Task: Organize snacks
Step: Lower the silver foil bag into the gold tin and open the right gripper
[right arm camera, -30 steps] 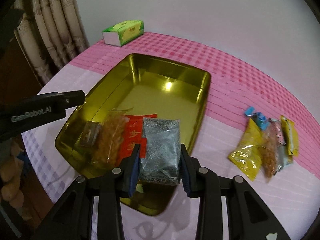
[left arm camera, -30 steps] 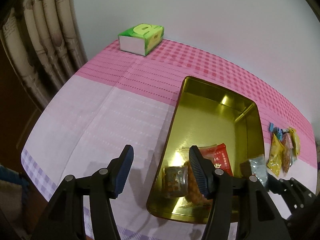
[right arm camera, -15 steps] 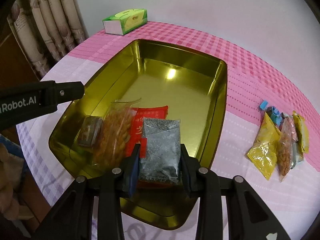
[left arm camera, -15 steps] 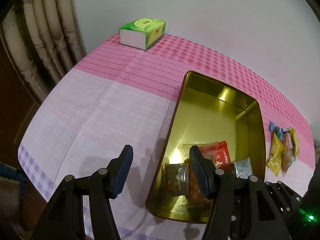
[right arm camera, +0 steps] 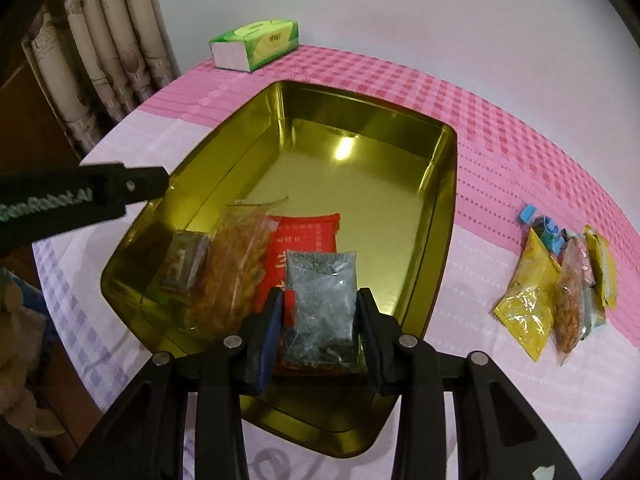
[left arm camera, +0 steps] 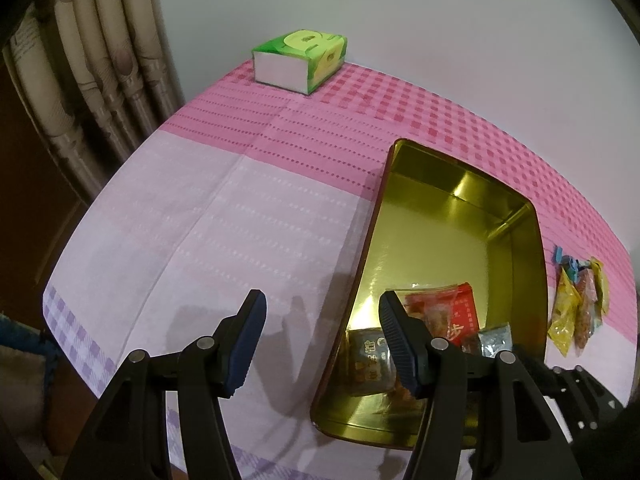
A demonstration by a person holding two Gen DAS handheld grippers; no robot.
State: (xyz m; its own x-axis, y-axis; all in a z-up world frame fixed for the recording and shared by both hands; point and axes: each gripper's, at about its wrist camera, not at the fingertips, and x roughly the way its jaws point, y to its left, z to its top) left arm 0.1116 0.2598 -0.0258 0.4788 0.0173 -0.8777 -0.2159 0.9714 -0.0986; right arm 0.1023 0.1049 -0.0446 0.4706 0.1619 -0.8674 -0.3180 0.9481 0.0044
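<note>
Right gripper (right arm camera: pixel 320 312) hangs over the near end of the gold tin tray (right arm camera: pixel 448 184), its jaws opening around a grey speckled snack packet (right arm camera: pixel 322 300) that stands between the blue pads. A sliver of gap shows at the left pad, so the packet is no longer squeezed; whether the right pad touches it I cannot tell. The packet lies partly over a red packet (right arm camera: pixel 310 236) printed with Chinese characters too small to read. Left of that in the tray sit a clear bag of orange twisted snacks (right arm camera: pixel 236 268) and a small brown packet (right arm camera: pixel 184 266).

Left gripper (left arm camera: pixel 320 336) holds nothing. Its jaws stand moderately apart, one finger over the pink tablecloth (left arm camera: pixel 224 216), the other over the tray's left rim. Its black arm, lettered "GenRobot.AI", crosses the left side of the right wrist view.

Against the view of a second ago, the packet sits lower in the tray, now resting on the red packet, and the right jaws are slightly wider. The left gripper's spread looks the same.

Farther right, on the cloth beside the tray, a cluster of loose snack packets (right arm camera: pixel 560 284) waits: yellow, orange, pink and blue. At the far left corner of the table stands a green tissue box (right arm camera: pixel 256 44); its printing is unreadable.
</note>
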